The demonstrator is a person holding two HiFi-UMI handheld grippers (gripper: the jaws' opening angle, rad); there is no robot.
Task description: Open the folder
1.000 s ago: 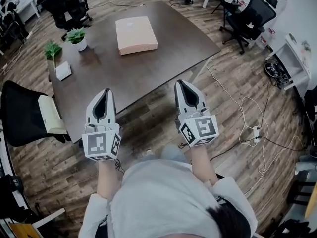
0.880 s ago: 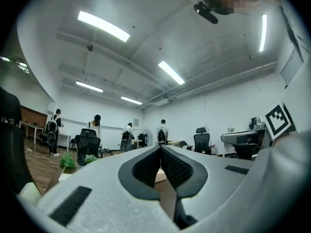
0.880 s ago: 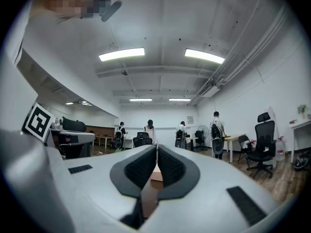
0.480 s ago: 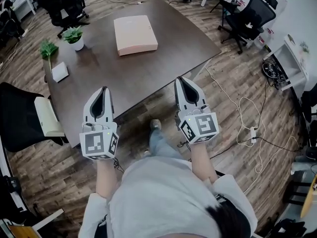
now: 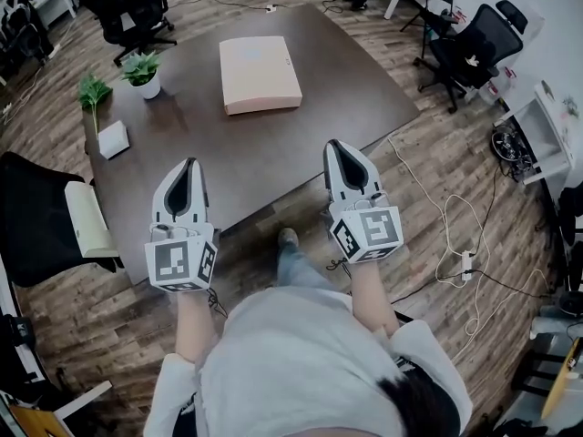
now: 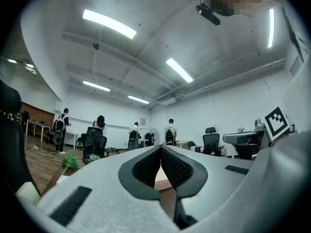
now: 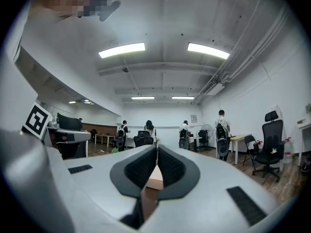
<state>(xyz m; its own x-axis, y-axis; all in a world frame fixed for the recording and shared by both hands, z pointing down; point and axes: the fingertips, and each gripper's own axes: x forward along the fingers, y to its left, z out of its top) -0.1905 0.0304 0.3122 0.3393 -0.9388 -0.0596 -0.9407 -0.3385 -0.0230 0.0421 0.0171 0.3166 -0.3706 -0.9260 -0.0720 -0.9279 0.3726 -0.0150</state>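
left tongs: held out ahead of the torso, tips pointing forward over the near edge of the table; marker cube at the rear, facing up toward the head camera.
left tongs state: jaws together, tips touching, nothing between them; only the oval hollow behind the tips stands open.
right tongs: held out level with the left one and roughly parallel to it, well apart from it, tips at the near edge of the table.
right tongs state: jaws closed tip to tip, holding nothing.
forearms: left forearm and right forearm both stretched forward from the light sleeves, bare below the cubes.
aim: both gripper views looking almost level across the room, ceiling lights above and people at far desks.
folder: pale pink, closed, lying flat on the far half of the table, well apart from both tongs; seen as a pale sliver past the jaws in each gripper view.
other things on the table: two small potted plants and a small white box near the left edge.
floor: wood planks, a white cable trailing at the right, one shoe showing beside the table's near edge.
left side: black chair with a cream cushion, pushed up to the table.
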